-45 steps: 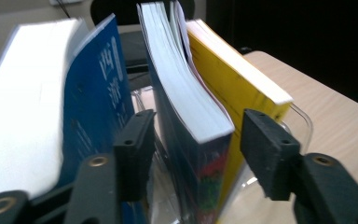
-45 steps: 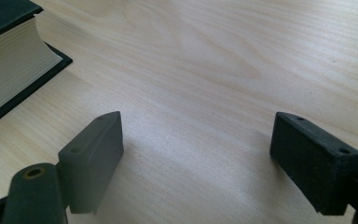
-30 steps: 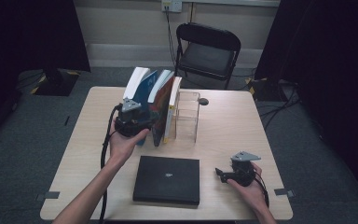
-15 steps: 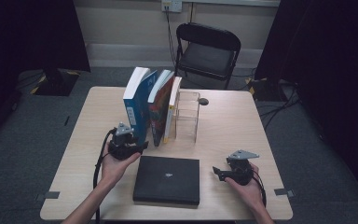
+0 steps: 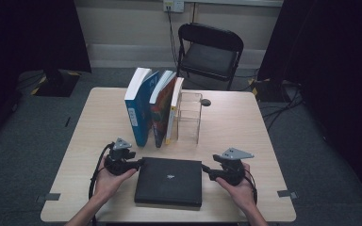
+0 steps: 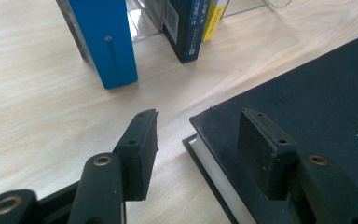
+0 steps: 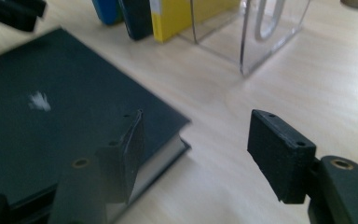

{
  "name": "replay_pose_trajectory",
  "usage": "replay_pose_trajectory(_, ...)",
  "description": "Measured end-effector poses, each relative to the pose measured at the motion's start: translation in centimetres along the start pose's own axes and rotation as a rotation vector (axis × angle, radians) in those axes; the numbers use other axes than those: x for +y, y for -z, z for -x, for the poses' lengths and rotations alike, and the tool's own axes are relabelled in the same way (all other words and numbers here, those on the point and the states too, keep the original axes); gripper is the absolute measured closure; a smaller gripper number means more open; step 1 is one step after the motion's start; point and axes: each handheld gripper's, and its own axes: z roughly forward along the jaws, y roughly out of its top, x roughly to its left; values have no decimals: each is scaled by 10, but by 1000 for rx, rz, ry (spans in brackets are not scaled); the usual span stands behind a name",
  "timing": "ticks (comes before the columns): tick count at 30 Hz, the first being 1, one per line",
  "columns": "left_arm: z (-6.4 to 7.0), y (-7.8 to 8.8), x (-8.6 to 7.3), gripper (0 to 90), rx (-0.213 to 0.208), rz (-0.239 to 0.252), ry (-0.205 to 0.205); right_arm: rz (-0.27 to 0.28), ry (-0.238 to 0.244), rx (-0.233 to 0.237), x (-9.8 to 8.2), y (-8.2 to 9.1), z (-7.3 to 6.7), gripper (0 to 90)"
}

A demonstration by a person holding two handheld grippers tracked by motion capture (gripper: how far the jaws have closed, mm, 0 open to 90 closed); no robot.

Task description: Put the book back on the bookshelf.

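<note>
Beside black book (image 5: 169, 181): left claw (image 5: 141, 162), right claw (image 5: 206, 170) agape, empty

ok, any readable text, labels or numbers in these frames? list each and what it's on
None can be read.
Blue book: white spine label, print too small.
Dark book: white barcode sticker, digits blurred.
Yellow book: dark marks, too blurred.
Black book: small white emblem on the cover, no letters legible.

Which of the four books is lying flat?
The black book near the table's front edge, between both grippers. The blue, dark and yellow-spined books stand leaning against the clear holder.
</note>
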Motion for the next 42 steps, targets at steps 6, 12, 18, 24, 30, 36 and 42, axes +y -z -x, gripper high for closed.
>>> replay_pose_trajectory(6, 3, -7, -2, 490, -15, 6, -6, 71, 17, 23, 47, -14, -17, 420)
replay_pose_trajectory(12, 2, -7, -5, 484, -55, 14, -14, 144, 23, 51, 108, -44, -31, 456)
replay_pose_trajectory(18, 2, -7, -7, 469, -61, 18, -18, 173, 14, 23, 141, -75, -34, 446)
replay_pose_trajectory(24, 2, -7, -7, 461, -64, 18, -16, 186, 11, -15, 160, -87, -35, 452)
replay_pose_trajectory(30, 1, -7, -7, 446, -62, 18, -17, 180, 32, -62, 162, -87, -33, 565)
replay_pose_trajectory(36, 2, -7, -7, 443, -59, 19, -16, 173, 46, -82, 160, -81, -27, 669)
replay_pose_trajectory(42, 2, -7, -7, 442, -59, 19, -18, 160, 59, -105, 159, -75, -20, 707)
